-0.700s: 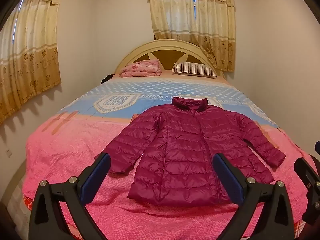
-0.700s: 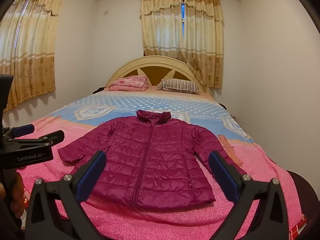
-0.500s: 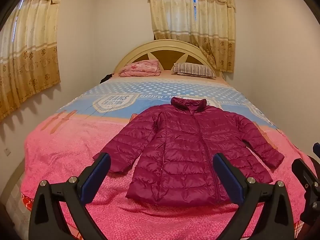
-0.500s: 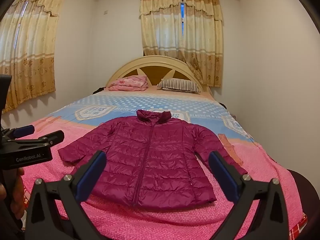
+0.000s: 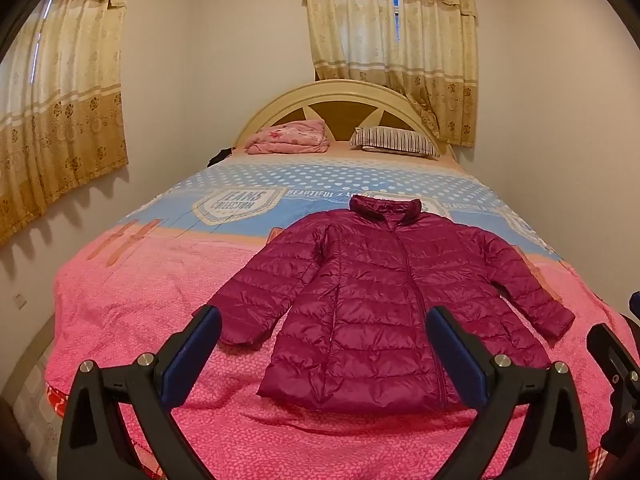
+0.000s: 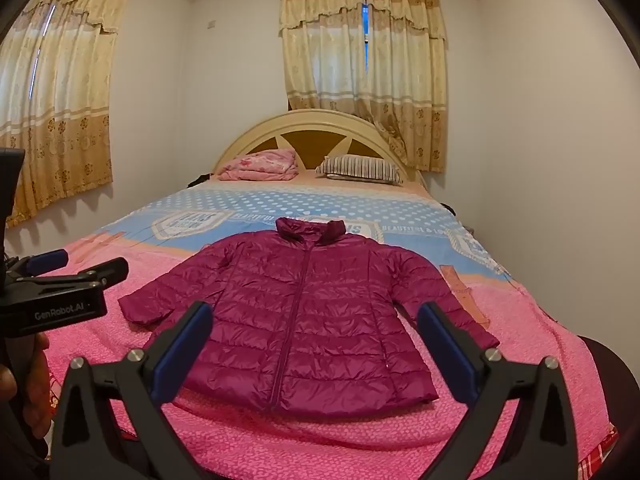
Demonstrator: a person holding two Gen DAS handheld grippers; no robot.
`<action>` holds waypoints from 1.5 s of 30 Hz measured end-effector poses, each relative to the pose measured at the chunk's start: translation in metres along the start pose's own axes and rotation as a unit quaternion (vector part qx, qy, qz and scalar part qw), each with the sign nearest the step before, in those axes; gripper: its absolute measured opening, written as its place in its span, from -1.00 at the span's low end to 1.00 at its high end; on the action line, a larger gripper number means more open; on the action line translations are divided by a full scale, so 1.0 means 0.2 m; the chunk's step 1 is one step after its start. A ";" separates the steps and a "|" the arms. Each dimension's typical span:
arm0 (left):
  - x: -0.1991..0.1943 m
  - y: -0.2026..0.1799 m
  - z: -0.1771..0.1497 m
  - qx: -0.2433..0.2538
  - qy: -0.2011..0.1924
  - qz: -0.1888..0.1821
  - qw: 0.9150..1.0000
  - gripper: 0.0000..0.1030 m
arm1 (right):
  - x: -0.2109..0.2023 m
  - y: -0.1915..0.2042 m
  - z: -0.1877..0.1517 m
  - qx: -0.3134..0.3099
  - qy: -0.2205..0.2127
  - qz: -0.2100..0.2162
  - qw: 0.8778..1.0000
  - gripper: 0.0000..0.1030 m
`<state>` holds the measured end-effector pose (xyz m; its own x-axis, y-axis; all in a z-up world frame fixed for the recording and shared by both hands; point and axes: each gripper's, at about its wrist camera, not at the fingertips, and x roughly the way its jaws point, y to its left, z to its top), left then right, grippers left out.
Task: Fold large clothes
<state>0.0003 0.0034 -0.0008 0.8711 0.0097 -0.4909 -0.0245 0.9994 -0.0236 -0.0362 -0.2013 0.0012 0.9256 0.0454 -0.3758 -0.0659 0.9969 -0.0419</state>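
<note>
**Both grippers creeping in on the puffer jacket, nothing grabbed yet**

So the magenta puffer jacket (image 5: 384, 304) is laid out flat and zipped on the pink end of the bedspread (image 5: 132, 312), collar pointing at the headboard (image 6: 320, 128), both sleeves spread out to the sides. Not a single fold in it yet.

What's changed in the last moment: honestly not much. From the left-hand camera the jacket sits a touch lower and closer than a moment ago, so the person seems to be easing that one in toward the foot of the bed. The right side looks basically the same as before.

The left gripper (image 5: 324, 344) is spread wide with nothing between the blue pads, hanging short of the hem. The right gripper (image 6: 314, 340) is the same, wide and empty, and clear of the fabric.

My guess is this is just the lining-up bit before the first fold, probably a sleeve or a side getting picked up next.
</note>
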 end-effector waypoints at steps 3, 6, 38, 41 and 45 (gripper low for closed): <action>0.00 0.00 0.00 0.000 -0.002 0.001 1.000 0.98 | 0.00 0.00 0.00 0.001 0.000 0.001 1.000 1.00; 0.00 0.00 0.01 -0.001 -0.002 0.001 1.000 0.98 | 0.00 0.01 -0.01 0.002 0.000 0.001 1.000 1.00; -0.01 0.02 0.02 -0.013 -0.002 -0.002 1.000 0.98 | 0.01 0.04 -0.03 0.003 0.004 0.006 1.000 1.00; -0.01 0.02 0.02 -0.013 -0.002 -0.003 1.000 0.98 | 0.01 0.04 -0.03 0.003 0.003 0.006 1.000 1.00; -0.01 0.01 0.01 -0.013 -0.003 -0.002 1.000 0.98 | 0.01 0.04 -0.03 0.003 0.004 0.006 1.000 1.00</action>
<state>0.0001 0.0057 0.0024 0.8744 0.0052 -0.4852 -0.0328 0.9983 -0.0486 -0.0375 -0.1932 -0.0044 0.9218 0.0572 -0.3835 -0.0748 0.9967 -0.0313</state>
